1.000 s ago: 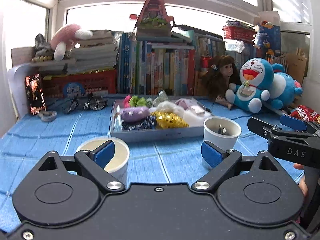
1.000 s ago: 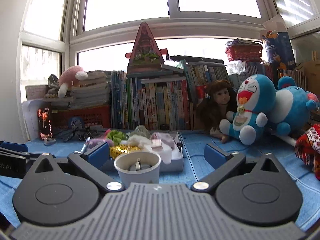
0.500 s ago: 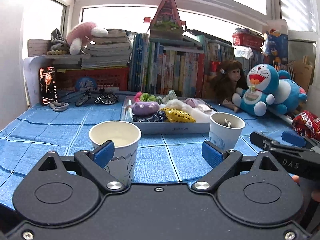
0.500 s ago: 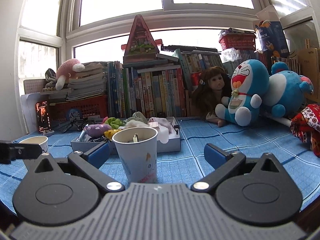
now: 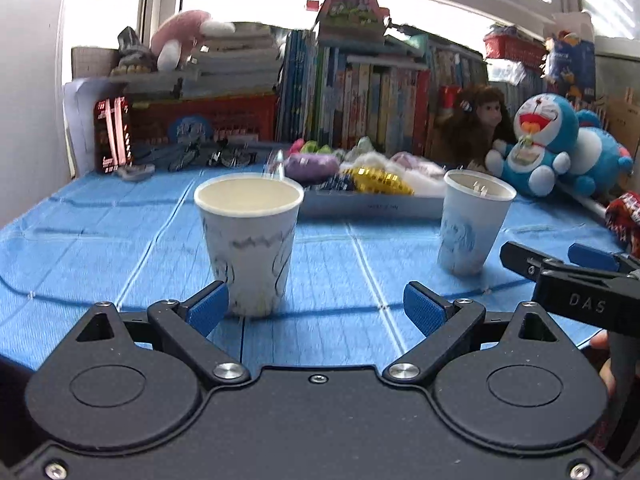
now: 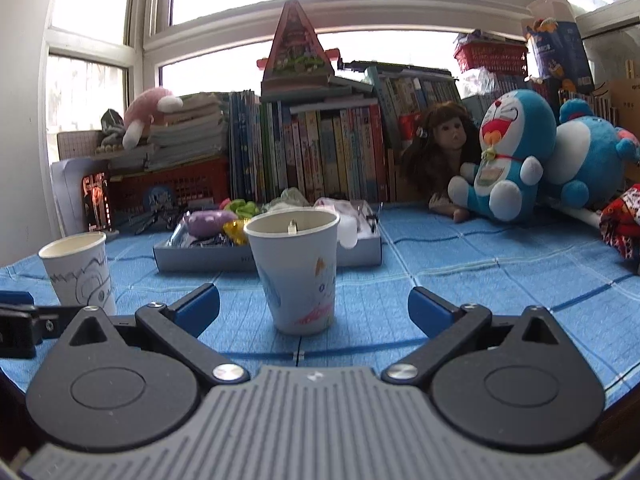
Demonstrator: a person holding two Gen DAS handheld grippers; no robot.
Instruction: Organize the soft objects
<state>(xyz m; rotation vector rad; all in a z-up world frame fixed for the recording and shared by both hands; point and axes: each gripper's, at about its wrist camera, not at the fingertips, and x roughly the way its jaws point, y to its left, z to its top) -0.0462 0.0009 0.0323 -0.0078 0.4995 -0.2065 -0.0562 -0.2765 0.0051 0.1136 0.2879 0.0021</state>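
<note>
A grey tray at mid-table holds several soft things: a purple pouch, a gold mesh piece, green scrunchies and white fluff. Two paper cups stand in front of it. My left gripper is open, its left pad close to the left cup. My right gripper is open just short of the right cup, which holds a small metal piece. The right gripper's fingers show at the left view's right edge.
A blue cloth covers the table. Books, a red basket, a doll and blue plush toys line the back. A red patterned cloth lies at the right. A toy bicycle stands at back left.
Both grippers have sunk toward the table, so the cups now appear taller and more side-on. Both pairs of jaws stayed wide apart.
</note>
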